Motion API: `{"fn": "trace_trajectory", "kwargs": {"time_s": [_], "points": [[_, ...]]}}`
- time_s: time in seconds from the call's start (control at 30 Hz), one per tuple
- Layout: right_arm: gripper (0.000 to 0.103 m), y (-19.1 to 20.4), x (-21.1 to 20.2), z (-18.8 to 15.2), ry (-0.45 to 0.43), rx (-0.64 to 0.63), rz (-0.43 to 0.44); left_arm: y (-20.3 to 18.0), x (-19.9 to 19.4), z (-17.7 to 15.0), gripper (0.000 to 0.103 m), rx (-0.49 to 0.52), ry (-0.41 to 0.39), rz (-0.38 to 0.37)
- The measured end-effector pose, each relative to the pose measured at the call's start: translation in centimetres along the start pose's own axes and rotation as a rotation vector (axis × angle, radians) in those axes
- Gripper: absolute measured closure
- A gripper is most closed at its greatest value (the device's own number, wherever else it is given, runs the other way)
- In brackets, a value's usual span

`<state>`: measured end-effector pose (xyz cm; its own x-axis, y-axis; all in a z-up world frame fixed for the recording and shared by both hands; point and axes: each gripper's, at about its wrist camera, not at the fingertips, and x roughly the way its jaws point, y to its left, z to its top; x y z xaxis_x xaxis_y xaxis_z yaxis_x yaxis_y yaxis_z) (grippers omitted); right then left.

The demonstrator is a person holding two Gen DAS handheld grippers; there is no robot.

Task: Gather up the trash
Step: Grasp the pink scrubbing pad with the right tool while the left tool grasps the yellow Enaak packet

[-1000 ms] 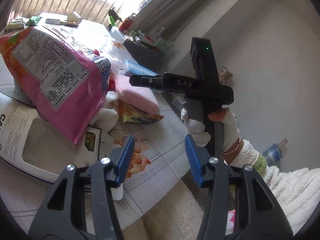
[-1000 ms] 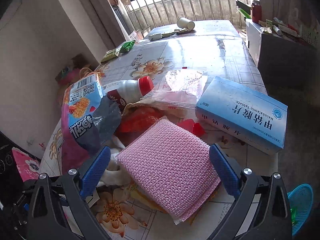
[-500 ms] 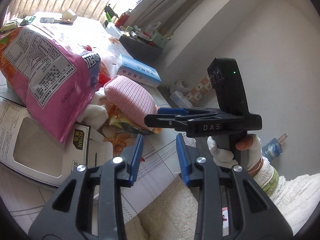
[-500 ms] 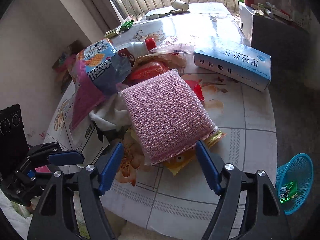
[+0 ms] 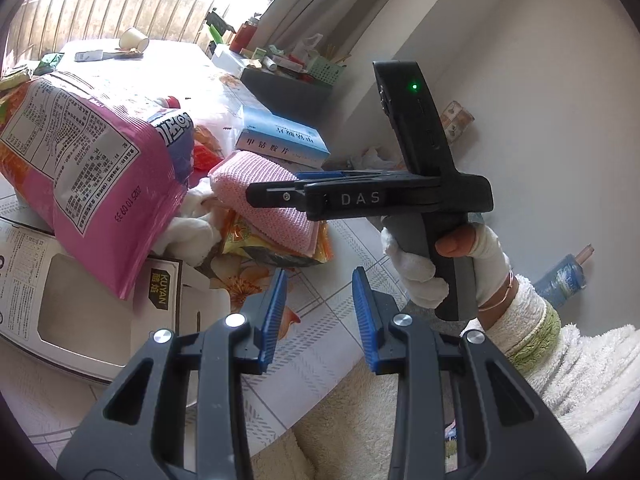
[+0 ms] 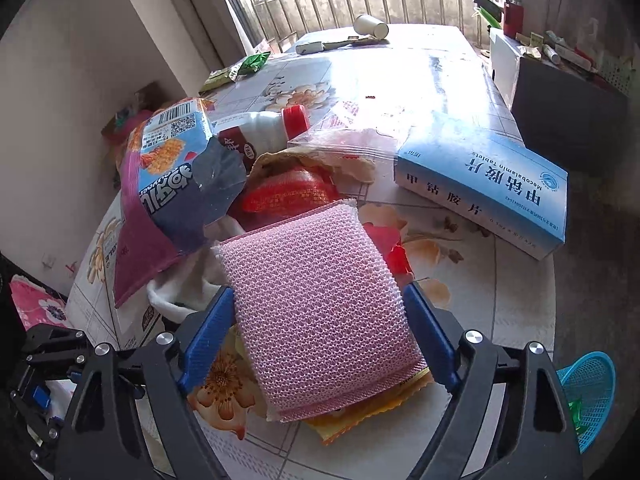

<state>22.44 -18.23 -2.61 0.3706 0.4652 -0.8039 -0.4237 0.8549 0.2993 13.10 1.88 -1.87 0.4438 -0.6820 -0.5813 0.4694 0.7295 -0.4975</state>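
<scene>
Straddling the pink mesh scouring pad (image 6: 320,312), the right hand-held gripper (image 6: 320,334) has its blue pads (image 6: 208,332) spread wide, one at each side edge of the pad, apparently touching or just beside it; whether they press in, cannot tell. Pad lies tilted atop a yellow-orange snack wrapper (image 6: 360,416) on the flower-printed surface (image 6: 460,80), near the front edge. Left of it: a pink-and-blue chip bag (image 6: 172,188), crumpled, leaning over a white cloth (image 6: 180,288) and a flat white carton (image 5: 80,312). Behind the pad: a red wrapper (image 6: 288,192), a white bottle with a red cap (image 6: 272,124) lying on its side, a clear zip bag (image 6: 352,136). To the right, a blue tablet box (image 6: 484,184), apart from the pad. Far end: a tipped paper cup (image 6: 370,26). Blue basket (image 6: 588,396) sits on the floor below the surface's right edge, green scrap inside. Left hand-held gripper (image 5: 318,316) hovers above the surface's near edge, fingers part-open, holding nothing. From its view, the gloved right hand (image 5: 432,264) grips the other tool's handle.
</scene>
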Motion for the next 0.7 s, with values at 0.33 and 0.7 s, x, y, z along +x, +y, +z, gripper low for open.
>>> {"fn": "trace_trajectory", "kwargs": {"time_s": [0.33,0.7], "points": [[0.024,-5.8,-7.7,-5.5,-0.217,0.327,-0.011,-0.9,3.1,2.7,0.072,0.031,0.048,0.128],[0.024,-9.3,-9.6,-11.1,-0.269,0.518,0.043,-2.7,12.0,6.0,0.072,0.099,0.268,0.29]]}}
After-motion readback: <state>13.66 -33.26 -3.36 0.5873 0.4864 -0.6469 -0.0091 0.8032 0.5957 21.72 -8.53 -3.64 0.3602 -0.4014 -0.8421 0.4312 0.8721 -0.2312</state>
